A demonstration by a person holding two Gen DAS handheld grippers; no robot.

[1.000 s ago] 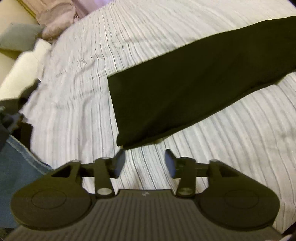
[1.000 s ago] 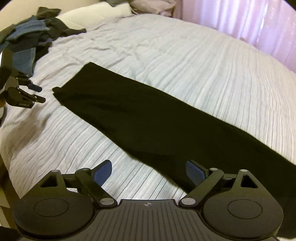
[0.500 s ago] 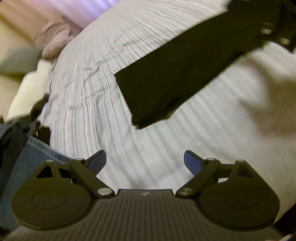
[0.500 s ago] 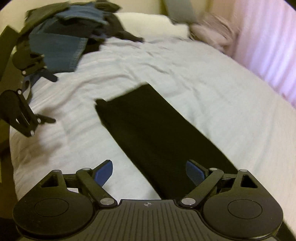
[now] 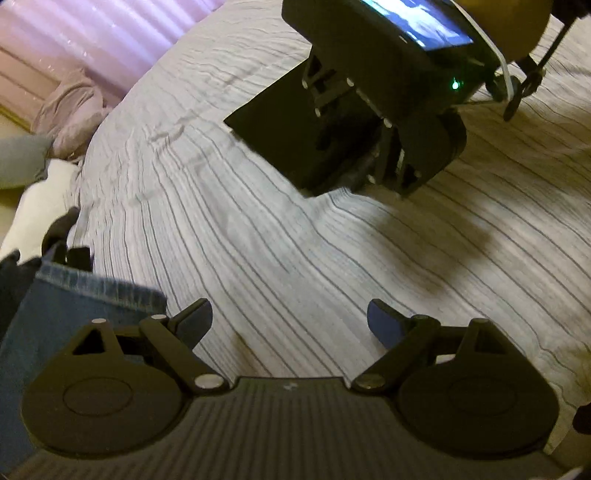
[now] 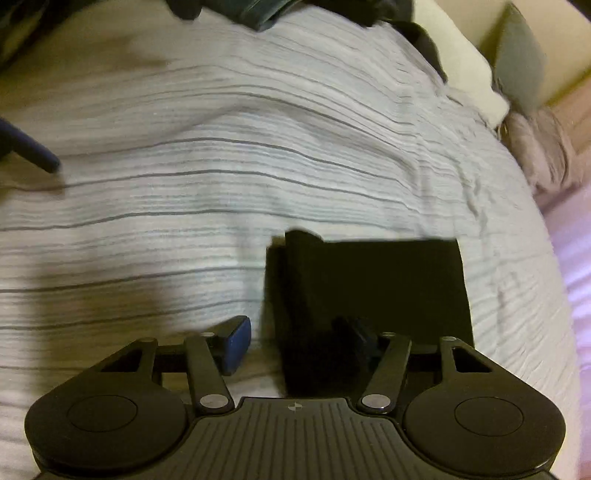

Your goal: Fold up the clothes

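Lying flat on the striped bedspread (image 6: 258,177), the black garment (image 6: 388,288) shows a squared end with a small fold poking out at one corner. The right gripper (image 6: 299,343) is down over this end, its jaws closing with the garment's edge between them; the pads do not yet seem to press it. The left gripper (image 5: 290,323) hangs wide open over bare bedspread, holding nothing. Jeans (image 5: 55,314) lie beside its left finger, and a pile of dark clothes (image 6: 258,11), pillows (image 6: 465,70) and a pink curtain (image 5: 92,33) ring the bed.
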